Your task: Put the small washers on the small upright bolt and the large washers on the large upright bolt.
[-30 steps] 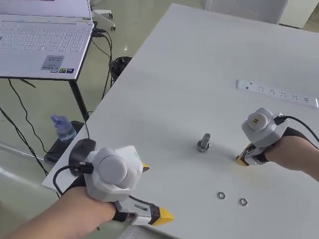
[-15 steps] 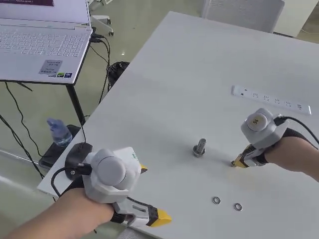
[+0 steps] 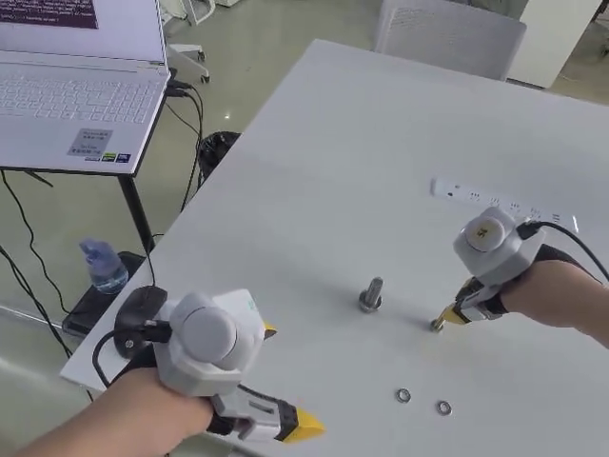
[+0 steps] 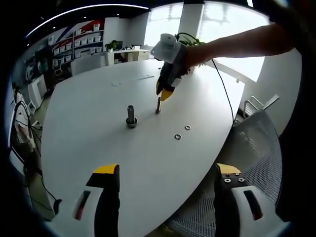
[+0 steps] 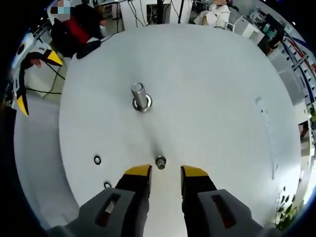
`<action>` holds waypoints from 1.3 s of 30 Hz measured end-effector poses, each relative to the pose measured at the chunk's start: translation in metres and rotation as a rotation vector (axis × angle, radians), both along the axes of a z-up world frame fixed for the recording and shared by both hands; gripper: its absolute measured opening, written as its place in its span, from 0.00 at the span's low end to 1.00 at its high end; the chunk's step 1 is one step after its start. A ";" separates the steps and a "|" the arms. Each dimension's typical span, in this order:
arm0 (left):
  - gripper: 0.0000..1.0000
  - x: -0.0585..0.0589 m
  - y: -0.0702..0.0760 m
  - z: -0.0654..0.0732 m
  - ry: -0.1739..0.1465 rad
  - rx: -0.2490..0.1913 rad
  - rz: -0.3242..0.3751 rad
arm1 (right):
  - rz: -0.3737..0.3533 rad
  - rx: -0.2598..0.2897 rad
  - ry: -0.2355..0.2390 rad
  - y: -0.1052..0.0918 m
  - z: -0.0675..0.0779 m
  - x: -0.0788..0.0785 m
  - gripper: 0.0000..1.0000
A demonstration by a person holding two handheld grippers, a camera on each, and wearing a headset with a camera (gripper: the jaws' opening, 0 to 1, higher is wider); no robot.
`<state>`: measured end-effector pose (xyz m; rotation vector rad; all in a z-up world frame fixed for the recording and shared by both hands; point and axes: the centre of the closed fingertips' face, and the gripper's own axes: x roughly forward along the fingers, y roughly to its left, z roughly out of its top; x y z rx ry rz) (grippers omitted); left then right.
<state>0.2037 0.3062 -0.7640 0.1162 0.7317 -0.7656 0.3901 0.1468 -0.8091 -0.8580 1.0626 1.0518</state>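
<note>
The large upright bolt (image 3: 370,296) (image 4: 131,117) (image 5: 141,98) stands mid-table. To its right a small upright bolt (image 3: 437,325) (image 4: 158,105) (image 5: 160,162) stands just past the tips of my right gripper (image 3: 449,317) (image 5: 165,173). That gripper is open with a narrow gap and holds nothing. Two small washers (image 3: 403,395) (image 3: 443,407) (image 5: 97,160) (image 4: 177,137) lie flat nearer me. My left gripper (image 3: 303,430) (image 4: 167,173) hovers at the table's near left edge, wide open and empty.
A white power strip (image 3: 504,202) lies beyond the right gripper. Off the table's left stands a laptop (image 3: 76,95) on a stand, with cables and a bottle (image 3: 100,267) on the floor. A chair (image 3: 447,38) sits at the far end.
The small bolt now shows standing free just off the right gripper's tips; before, it was hidden at them. The head camera has shifted; the left gripper sits slightly lower.
</note>
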 end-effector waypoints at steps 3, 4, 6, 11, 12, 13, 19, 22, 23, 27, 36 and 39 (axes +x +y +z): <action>0.80 0.001 0.001 0.000 0.000 0.008 0.000 | 0.005 -0.004 0.003 0.000 0.004 -0.001 0.26; 0.80 0.000 0.001 0.001 0.000 0.007 0.000 | 0.004 -0.003 0.005 0.000 0.005 -0.001 0.27; 0.81 0.000 0.000 0.001 0.001 0.007 0.000 | 0.002 0.000 0.011 -0.001 0.006 -0.002 0.27; 0.82 0.001 0.001 0.001 0.000 0.009 0.000 | 0.011 -0.005 0.017 -0.002 0.008 -0.008 0.27; 0.82 0.001 0.002 0.001 -0.001 0.010 0.001 | 0.010 -0.007 0.018 -0.003 0.008 -0.008 0.27; 0.82 0.001 0.002 0.001 -0.002 0.009 0.002 | 0.008 -0.009 0.018 -0.004 0.008 -0.010 0.27; 0.84 0.003 0.004 0.001 0.001 0.007 0.006 | 0.018 0.001 0.017 -0.002 0.012 -0.016 0.27; 0.85 0.002 0.004 -0.001 0.007 0.012 0.003 | 0.024 0.008 0.016 -0.001 0.012 -0.017 0.27; 0.85 0.002 0.003 -0.001 0.006 0.013 0.001 | 0.023 0.012 0.017 0.000 0.012 -0.018 0.27; 0.87 0.002 0.000 -0.001 0.015 0.008 -0.004 | 0.031 0.016 0.022 0.000 0.009 -0.029 0.27; 0.89 0.000 -0.003 -0.003 0.018 0.011 -0.010 | 0.027 0.013 0.042 -0.012 0.001 -0.054 0.27; 0.89 0.000 -0.004 -0.003 0.018 0.013 -0.013 | 0.023 0.014 0.040 -0.017 -0.001 -0.060 0.27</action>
